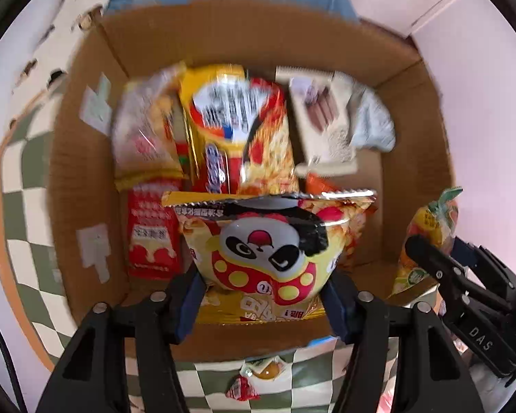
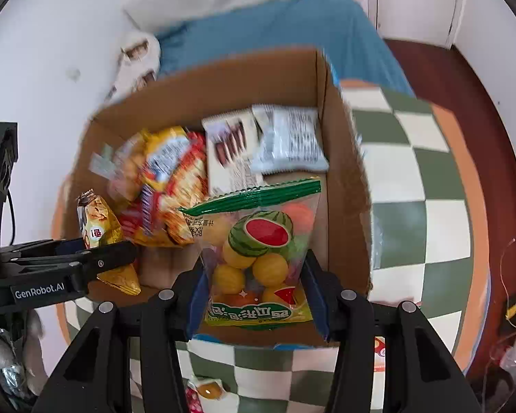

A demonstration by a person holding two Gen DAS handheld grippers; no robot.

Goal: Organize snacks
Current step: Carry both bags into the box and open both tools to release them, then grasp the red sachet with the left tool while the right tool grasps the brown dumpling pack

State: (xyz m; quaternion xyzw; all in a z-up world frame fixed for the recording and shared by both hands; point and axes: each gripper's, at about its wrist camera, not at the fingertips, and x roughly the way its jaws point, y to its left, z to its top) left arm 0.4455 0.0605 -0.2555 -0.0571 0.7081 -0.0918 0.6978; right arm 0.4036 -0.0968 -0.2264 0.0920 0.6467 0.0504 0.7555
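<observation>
My left gripper (image 1: 261,309) is shut on a yellow snack bag with a cartoon face (image 1: 268,247), held upright over the near end of an open cardboard box (image 1: 86,172). The right wrist view shows that gripper (image 2: 103,246) side-on at the left with the golden bag (image 2: 99,227) in it. My right gripper (image 2: 254,296) is shut on a clear fruit-gummy bag with a green top and a watermelon print (image 2: 258,241), held over the box's (image 2: 340,172) near right corner. Gripper (image 1: 435,246) and bag (image 1: 430,227) also appear at the left view's right edge.
Several packets lie in the box: a yellow-red bag (image 1: 237,127), a chocolate-stick pack (image 1: 320,113), a red packet (image 1: 151,237), a white packet (image 2: 289,141). The box sits on a green-and-white checked cloth (image 2: 412,172). Small wrapped sweets (image 1: 258,375) lie in front of it.
</observation>
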